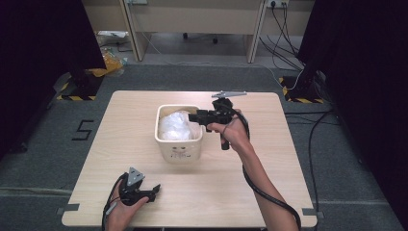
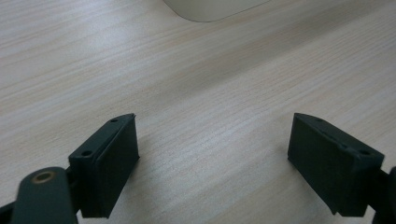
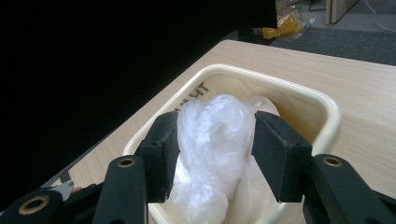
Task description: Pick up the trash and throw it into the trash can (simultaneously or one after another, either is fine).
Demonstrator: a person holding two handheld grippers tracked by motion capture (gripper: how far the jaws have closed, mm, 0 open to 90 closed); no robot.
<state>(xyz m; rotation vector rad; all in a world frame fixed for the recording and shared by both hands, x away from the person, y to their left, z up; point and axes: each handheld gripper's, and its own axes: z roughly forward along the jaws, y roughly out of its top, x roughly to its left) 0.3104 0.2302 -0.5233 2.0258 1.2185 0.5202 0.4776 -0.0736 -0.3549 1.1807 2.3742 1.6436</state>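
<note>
A cream plastic bin stands in the middle of the table, holding a crumpled clear plastic bag. My right gripper hangs level over the bin's right rim and points left. In the right gripper view the bag rises out of the bin and fills the gap between the jaws of my right gripper, which stand half apart and open. My left gripper rests near the table's front left, open. In the left gripper view its jaws are wide apart over bare wood.
The light wooden table has free room in front of and beside the bin. A corner of the bin shows at the top of the left gripper view. Black curtains flank the table, and cables lie on the floor at the right.
</note>
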